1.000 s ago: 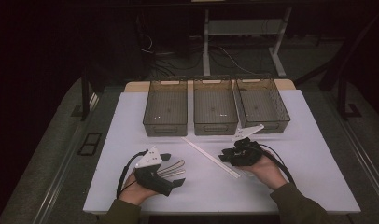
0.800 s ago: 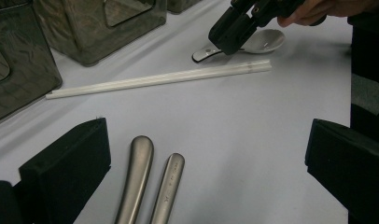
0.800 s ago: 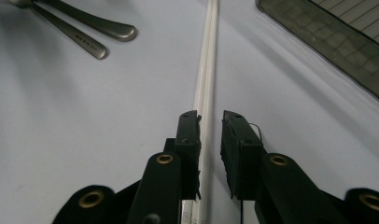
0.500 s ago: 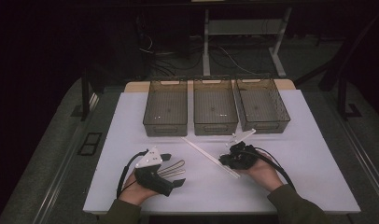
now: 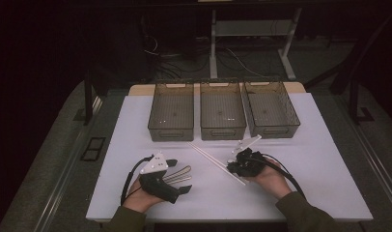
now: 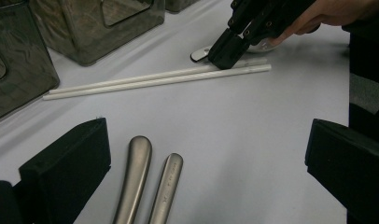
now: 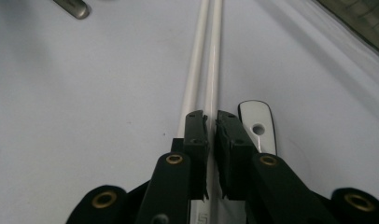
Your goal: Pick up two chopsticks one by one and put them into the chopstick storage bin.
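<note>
Right tongs on white chopsticks

I see a white rectangular counter carrying 3 smoky translucent plastic bins in a row along its far side. Nearer me, 2 long white chopsticks lie side by side, touching, slanted across the middle. A white spoon handle with a hole lies just beside them. 2 brushed-metal utensil handles lie parallel at my left.
</note>
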A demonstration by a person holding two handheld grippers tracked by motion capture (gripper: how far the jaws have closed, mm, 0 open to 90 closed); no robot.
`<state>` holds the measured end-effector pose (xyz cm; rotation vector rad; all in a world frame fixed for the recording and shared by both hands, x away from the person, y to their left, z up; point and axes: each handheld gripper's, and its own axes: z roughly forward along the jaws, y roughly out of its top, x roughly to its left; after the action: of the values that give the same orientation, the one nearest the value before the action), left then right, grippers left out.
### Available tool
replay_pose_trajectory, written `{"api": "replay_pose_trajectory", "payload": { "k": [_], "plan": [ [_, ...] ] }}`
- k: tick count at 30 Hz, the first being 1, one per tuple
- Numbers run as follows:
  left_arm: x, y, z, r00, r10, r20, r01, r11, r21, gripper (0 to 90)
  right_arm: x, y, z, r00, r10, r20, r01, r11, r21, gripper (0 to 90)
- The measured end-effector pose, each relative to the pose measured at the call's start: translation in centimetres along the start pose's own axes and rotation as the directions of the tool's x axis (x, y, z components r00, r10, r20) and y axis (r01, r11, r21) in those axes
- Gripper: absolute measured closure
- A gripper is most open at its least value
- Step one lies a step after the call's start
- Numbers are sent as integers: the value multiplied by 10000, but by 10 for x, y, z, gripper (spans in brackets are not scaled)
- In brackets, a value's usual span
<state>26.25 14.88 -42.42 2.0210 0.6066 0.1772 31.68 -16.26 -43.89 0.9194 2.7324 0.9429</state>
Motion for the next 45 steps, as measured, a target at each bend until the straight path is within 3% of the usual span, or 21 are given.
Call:
{"api": "replay_pose_trajectory", "payload": {
  "k": [13, 19, 33, 45],
  "plan": [
    [0, 0, 0, 10000, 40, 7, -40, 10000, 26, 0, 4, 1, 1, 9993, -49, 366, 48, 10000, 28, 838],
    [0, 0, 0, 10000, 55, 25, -55, 10000, 14, 2, 4, 1, 0, 9995, 38, 318, -40, 10000, 53, 839],
    [0, 0, 0, 10000, 70, 32, -70, 10000, 10, 1, -2, 1, -30, 9989, 467, -93, -473, 9961, -748, 839],
    [0, 0, 0, 9999, 97, 42, -97, 10000, -12, 1, -8, -1, -52, 9974, 677, -262, -708, 9865, -1477, 841]
  ]
}}
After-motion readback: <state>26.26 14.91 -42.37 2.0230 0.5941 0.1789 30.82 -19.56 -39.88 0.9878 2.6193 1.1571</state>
